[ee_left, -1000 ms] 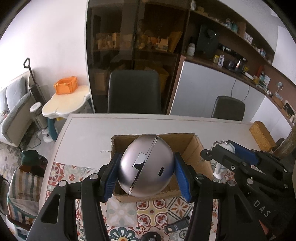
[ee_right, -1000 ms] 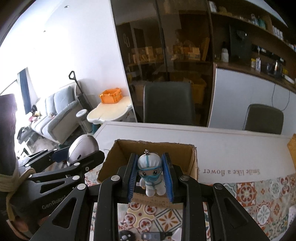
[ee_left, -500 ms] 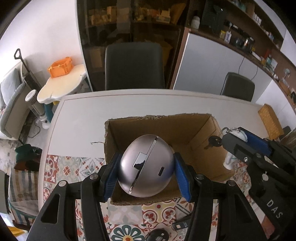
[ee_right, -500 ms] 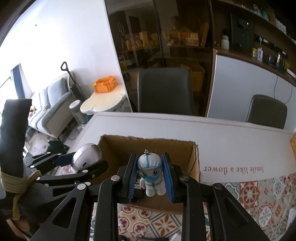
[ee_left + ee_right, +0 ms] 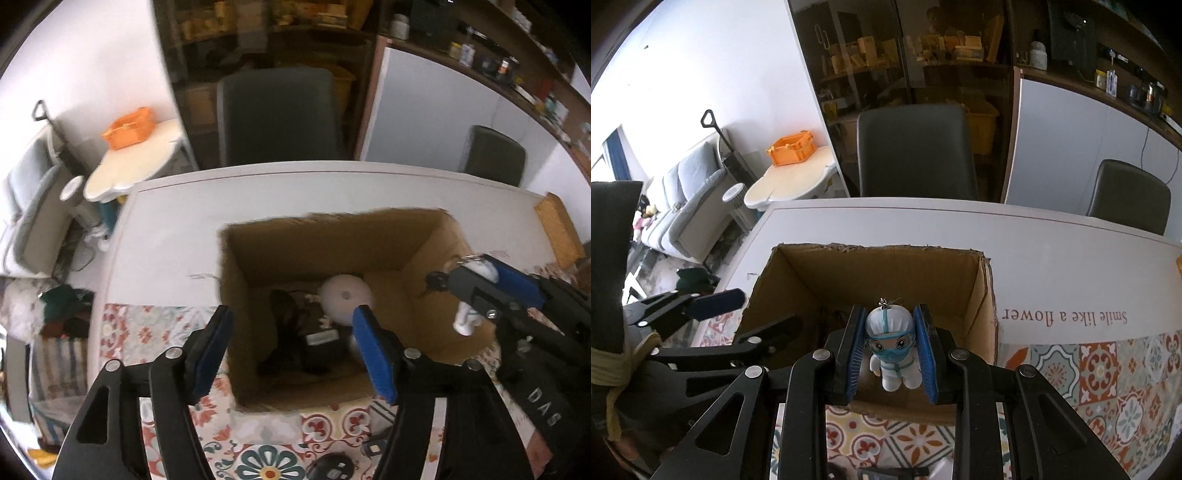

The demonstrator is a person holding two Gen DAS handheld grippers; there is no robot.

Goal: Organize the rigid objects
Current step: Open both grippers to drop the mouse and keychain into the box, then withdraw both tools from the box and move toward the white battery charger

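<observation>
**Figurine clamped; left jaws opening over box**

The 2 blue pads of the right gripper (image 5: 892,356) are pressed on a small masked figurine (image 5: 894,350), held above the cardboard box (image 5: 982,295). The left gripper (image 5: 291,354) is seen opening, nothing between its jaws; beyond them, a round white object (image 5: 345,297) lies inside the box.

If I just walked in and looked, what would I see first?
Probably the little toy figure in a white suit and blue mask, pinched between the blue pads of the right gripper above the near edge of the open cardboard box. Next, the left gripper over the same box, its jaws opening with nothing between them, and a pale round thing lying down inside.
</observation>
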